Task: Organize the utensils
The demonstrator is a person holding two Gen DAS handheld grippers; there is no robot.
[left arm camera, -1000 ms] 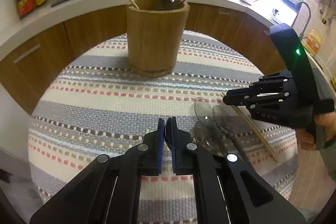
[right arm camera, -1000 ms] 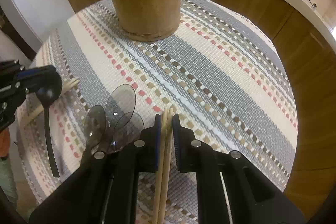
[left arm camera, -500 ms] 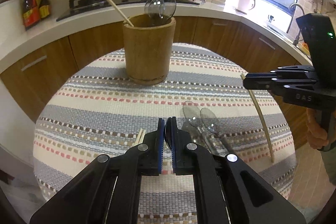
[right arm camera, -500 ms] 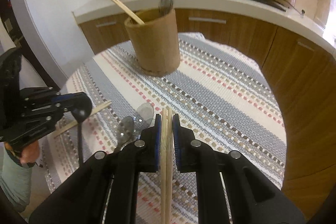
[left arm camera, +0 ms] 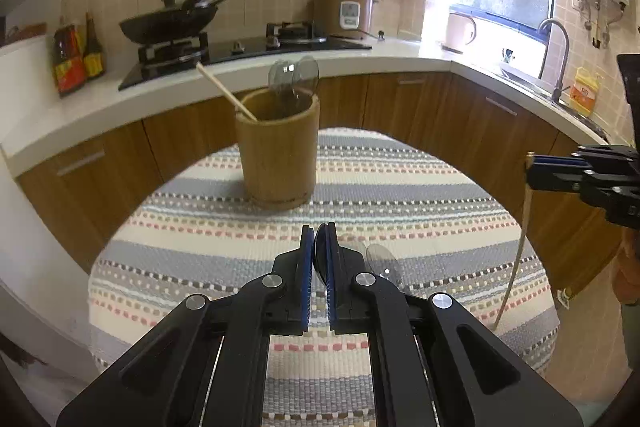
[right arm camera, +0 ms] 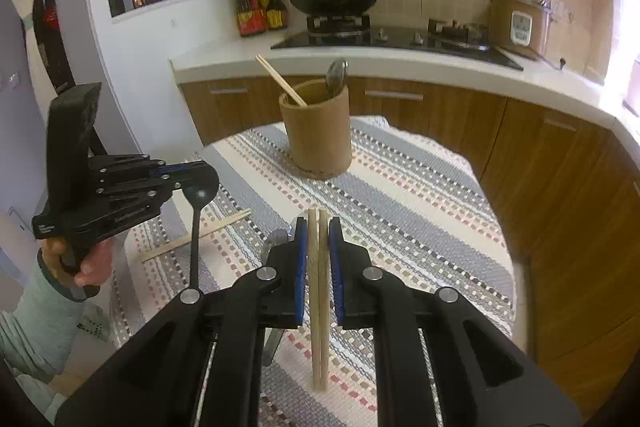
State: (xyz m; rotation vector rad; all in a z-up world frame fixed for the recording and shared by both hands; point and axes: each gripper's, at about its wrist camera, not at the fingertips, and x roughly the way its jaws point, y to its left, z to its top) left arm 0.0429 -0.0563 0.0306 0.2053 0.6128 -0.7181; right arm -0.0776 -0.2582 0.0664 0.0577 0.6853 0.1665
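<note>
A bamboo holder (left arm camera: 279,151) (right arm camera: 316,135) stands at the far side of the striped tablecloth (left arm camera: 200,247), with one chopstick and clear spoons in it. My left gripper (left arm camera: 319,239) (right arm camera: 200,179) is shut on the bowl of a black spoon (right arm camera: 195,227), whose handle hangs down above the table's left side. My right gripper (right arm camera: 319,227) (left arm camera: 534,169) is shut on a pair of wooden chopsticks (right arm camera: 319,307) (left arm camera: 516,259), which hang down past the table's right edge. Clear spoons (left arm camera: 380,263) lie on the cloth just beyond my left fingers. A loose pair of chopsticks (right arm camera: 196,237) lies near the left edge.
A curved white counter (left arm camera: 380,61) with wooden cabinets wraps behind the table. On it stand a wok on the stove (left arm camera: 168,23), a rice cooker (left arm camera: 344,11) and sauce bottles (left arm camera: 76,61). A sink tap (left arm camera: 556,47) is at the right. A person's hand (right arm camera: 88,267) holds the left gripper.
Both grippers have risen and tilted up, so the holder looks farther off. The right gripper has lifted the chopsticks off the cloth and they now hang free. The spoon stays gripped.
</note>
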